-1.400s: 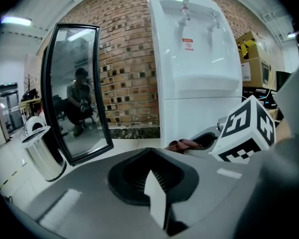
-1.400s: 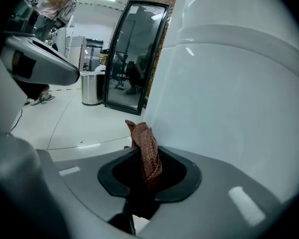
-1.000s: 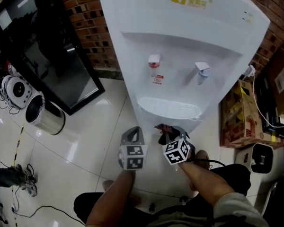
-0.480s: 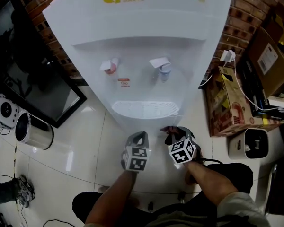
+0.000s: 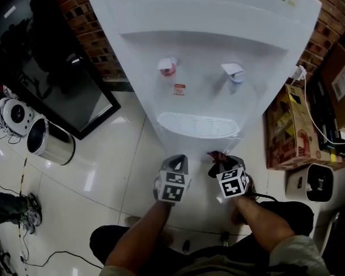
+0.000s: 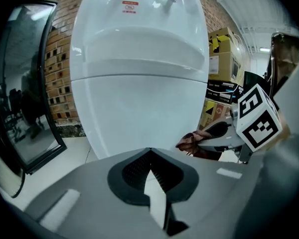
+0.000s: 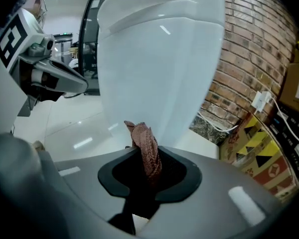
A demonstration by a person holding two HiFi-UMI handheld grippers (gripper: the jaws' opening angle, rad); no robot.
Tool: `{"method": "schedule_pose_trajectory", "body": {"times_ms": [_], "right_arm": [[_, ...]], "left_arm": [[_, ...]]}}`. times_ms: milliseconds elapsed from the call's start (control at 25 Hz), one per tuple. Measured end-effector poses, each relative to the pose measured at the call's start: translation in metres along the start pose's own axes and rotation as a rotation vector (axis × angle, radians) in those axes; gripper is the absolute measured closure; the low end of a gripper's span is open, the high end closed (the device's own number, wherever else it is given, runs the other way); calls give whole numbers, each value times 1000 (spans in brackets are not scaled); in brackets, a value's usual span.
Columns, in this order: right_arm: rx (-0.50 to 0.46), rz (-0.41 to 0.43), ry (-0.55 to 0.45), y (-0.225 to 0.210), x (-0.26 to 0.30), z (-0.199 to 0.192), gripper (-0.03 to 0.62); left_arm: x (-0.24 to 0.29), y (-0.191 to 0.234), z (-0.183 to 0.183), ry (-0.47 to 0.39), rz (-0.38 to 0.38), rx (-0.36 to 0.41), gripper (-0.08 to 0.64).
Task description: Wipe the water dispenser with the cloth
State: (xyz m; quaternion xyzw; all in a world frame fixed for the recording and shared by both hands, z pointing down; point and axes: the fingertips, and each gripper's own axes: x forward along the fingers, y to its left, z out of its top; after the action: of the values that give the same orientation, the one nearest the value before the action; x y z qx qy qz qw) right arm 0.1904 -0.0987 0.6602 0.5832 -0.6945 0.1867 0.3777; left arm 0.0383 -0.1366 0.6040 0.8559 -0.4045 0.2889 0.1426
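**Listener:** What are your tongs doing?

**Me:** My right gripper point(image 7: 147, 158) is clamped on the cloth point(image 7: 145, 141). It is a reddish-brown rag, and its bunched end sticks out past the jaw tips. My left gripper point(image 6: 149, 156) has its jaws together at the tips, with nothing between them.

**Listener:** Where do the two sit?

**Me:** Side by side, close to my body, the left one on the left. Both angle downward and point away from me.

**Listener:** And the thing to be wiped?

**Me:** The water dispenser point(image 5: 207, 45), tall and white, stands just beyond both grippers. The cloth's end is close to its lower front, below the drip tray point(image 5: 198, 124). I cannot tell whether it touches. Farther up, in the recess, a red tap point(image 5: 168, 66) is on the left and a blue tap point(image 5: 234, 73) on the right. A small red-and-white label point(image 5: 179, 89) sits between them, a little lower.

**Listener:** What surrounds it?

**Me:** A brick wall point(image 5: 92, 33) runs behind it. On the far left stands a black glossy panel point(image 5: 52, 68), and a shiny metal bin point(image 5: 50, 141) sits beside it, nearer me. On the right, a printed cardboard box point(image 5: 293, 131) stands just beside the dispenser. The floor point(image 5: 103, 171) is glossy white tile.
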Motion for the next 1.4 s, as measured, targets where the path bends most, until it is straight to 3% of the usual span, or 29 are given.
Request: {"method": "schedule_pose_trajectory", "body": {"times_ms": [360,520,800,1040,1400], "right_arm": [[-162,169,-103,116,26,59,494],[-215,189,-101,149,52,70,494],[-228,190,-85,184,98,87,494],[-186,176,-56,190,118,94,494],[-160,127,-4,142,92,66,494]], "left_arm": [[-41,59,-16,-28,162,-129,560],[-58,86,-29,-35,234,-190,560],[-78,108,-56,1,279,-253,560],[-91,117,-66,6,301,-286,560],[-75,98,-46,-8,247,-213,560]]}}
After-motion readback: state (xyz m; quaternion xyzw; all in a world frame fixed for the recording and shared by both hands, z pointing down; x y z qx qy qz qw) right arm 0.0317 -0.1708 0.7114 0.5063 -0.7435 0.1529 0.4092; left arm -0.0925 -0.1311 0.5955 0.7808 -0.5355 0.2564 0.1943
